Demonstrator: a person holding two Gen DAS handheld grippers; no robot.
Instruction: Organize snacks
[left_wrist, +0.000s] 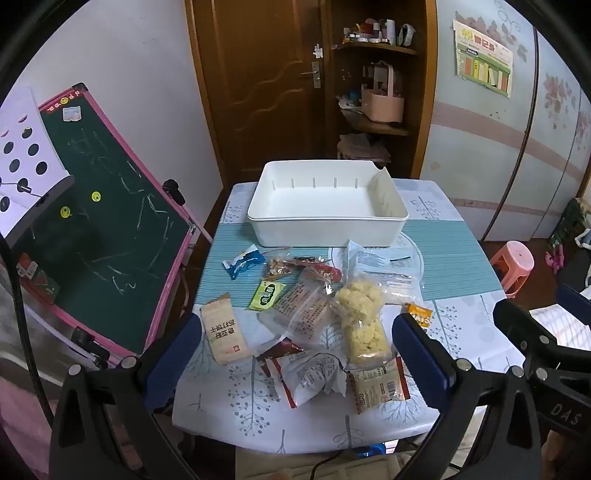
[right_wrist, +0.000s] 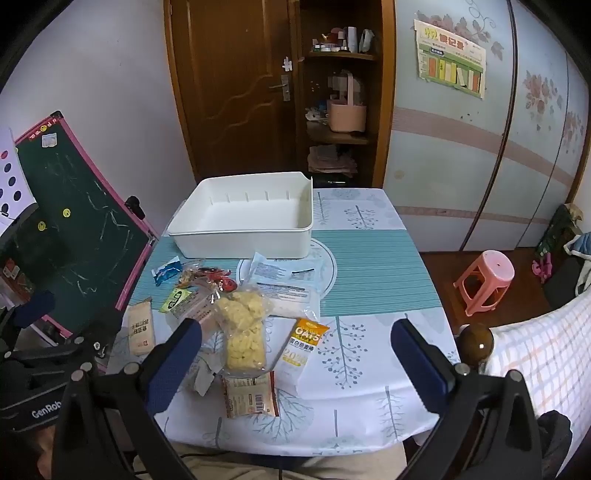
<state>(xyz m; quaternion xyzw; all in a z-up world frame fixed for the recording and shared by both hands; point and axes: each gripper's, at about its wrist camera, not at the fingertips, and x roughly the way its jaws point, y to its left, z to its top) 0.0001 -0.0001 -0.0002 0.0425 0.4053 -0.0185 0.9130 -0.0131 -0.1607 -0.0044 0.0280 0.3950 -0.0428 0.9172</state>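
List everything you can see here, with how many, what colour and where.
bin: one, white, empty, far side of table
tablecloth: one, teal stripes and tree print, covering table
blue packet: one, blue, left near bin
green packet: one, green, left-centre
puffed snack bag: one, clear with yellow pieces, centre
oats bar: one, orange and white, right of the yellow bag
stool: one, pink, floor right
chalkboard: one, green with pink frame, left
left gripper: open, above near snacks
right gripper: open, above near edge

Green chalkboard left of table; pink stool right; wooden door behind.
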